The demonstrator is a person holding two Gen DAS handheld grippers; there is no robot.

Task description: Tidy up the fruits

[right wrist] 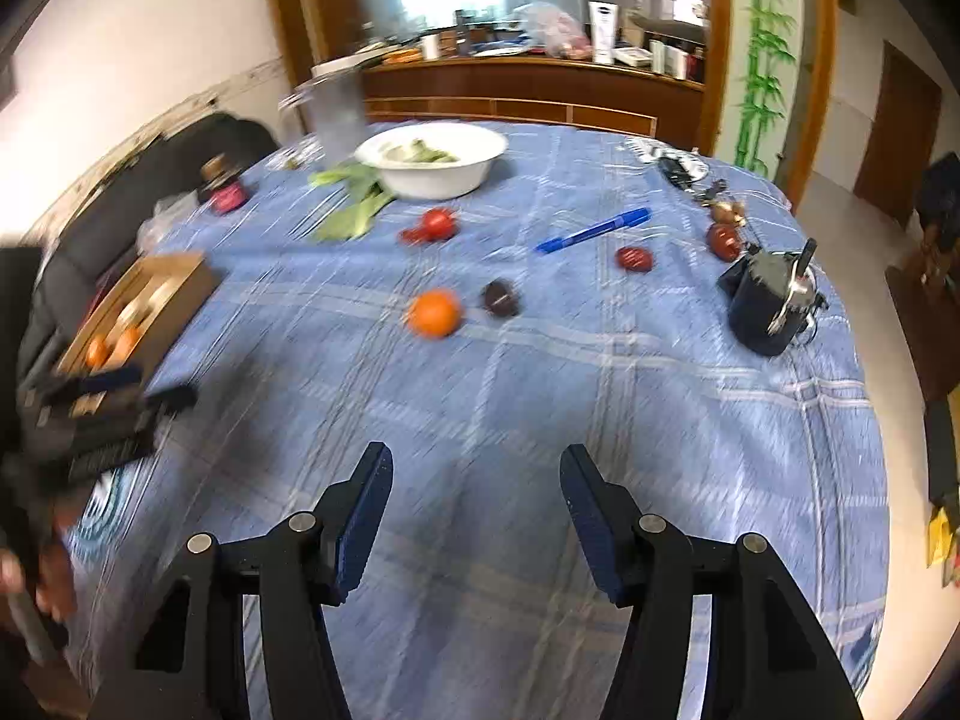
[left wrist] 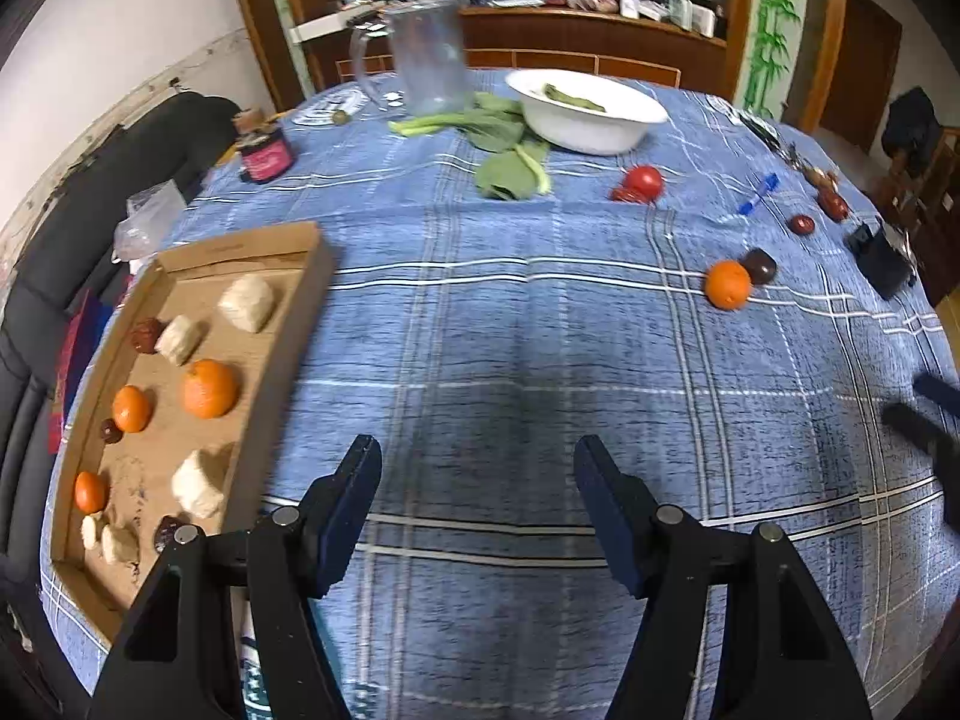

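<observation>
A cardboard tray (left wrist: 282,324) lies at the table's left and holds three oranges (left wrist: 209,389), red dates and pale chunks. A loose orange (left wrist: 727,284) lies on the blue plaid cloth beside a dark fruit (left wrist: 759,266); both show in the right wrist view, the orange (right wrist: 434,313) and the dark fruit (right wrist: 501,297). A tomato (left wrist: 645,182) and red dates (left wrist: 801,224) lie farther back. My left gripper (left wrist: 477,471) is open and empty over bare cloth. My right gripper (right wrist: 477,468) is open and empty, short of the orange. The tray also shows there (right wrist: 180,294).
A white bowl (left wrist: 591,120) with greens, loose leafy greens (left wrist: 510,171), a clear jug (left wrist: 429,57), a pink jar (left wrist: 267,156), a blue pen (right wrist: 594,230) and a dark mug with utensils (right wrist: 768,300) stand on the table. A black sofa (left wrist: 120,192) runs along the left.
</observation>
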